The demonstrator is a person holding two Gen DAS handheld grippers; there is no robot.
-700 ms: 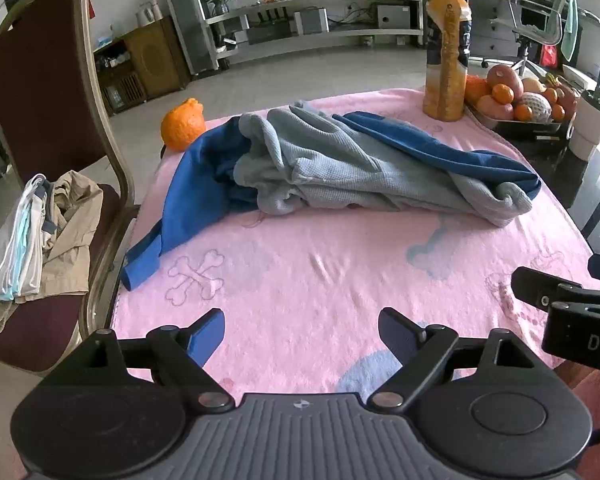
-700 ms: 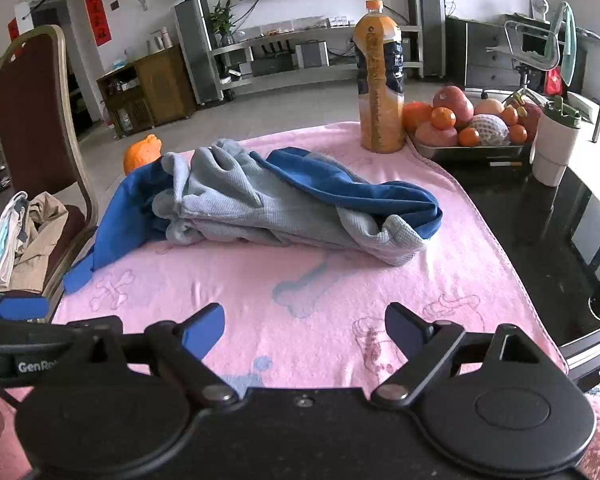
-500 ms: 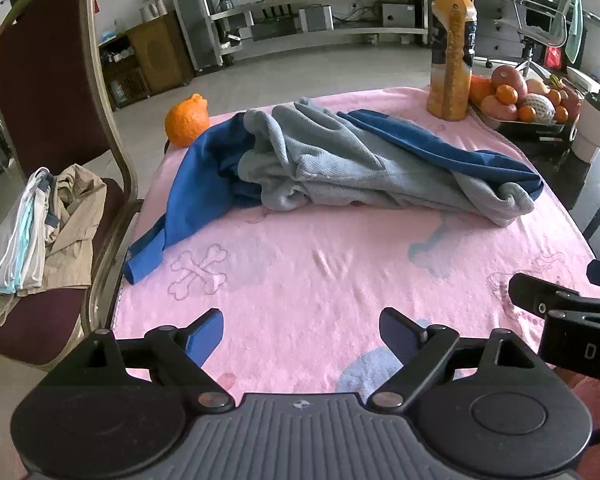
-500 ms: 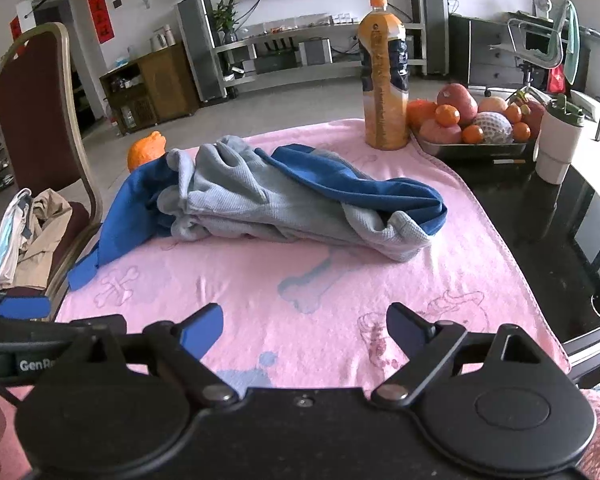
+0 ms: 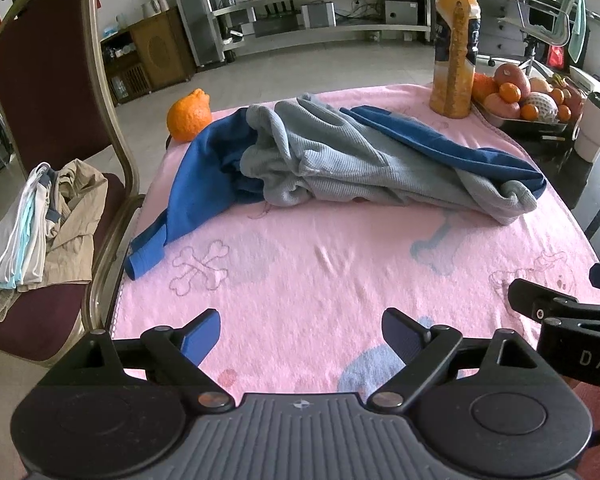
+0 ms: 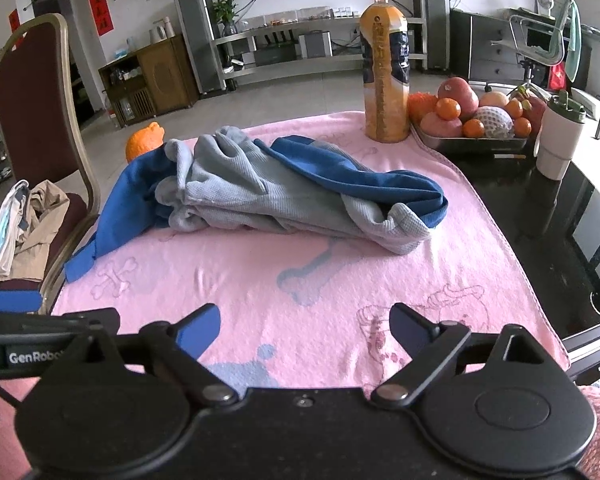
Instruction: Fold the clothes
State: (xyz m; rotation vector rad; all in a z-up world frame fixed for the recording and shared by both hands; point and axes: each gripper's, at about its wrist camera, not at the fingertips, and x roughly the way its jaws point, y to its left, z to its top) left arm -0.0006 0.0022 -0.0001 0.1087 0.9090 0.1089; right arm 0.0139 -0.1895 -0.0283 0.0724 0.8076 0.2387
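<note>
Blue-and-grey garment, one, before two empty grippers.

Pink blanket covers the table; crumpled clothes, orange, bottle rest on it.
</note>
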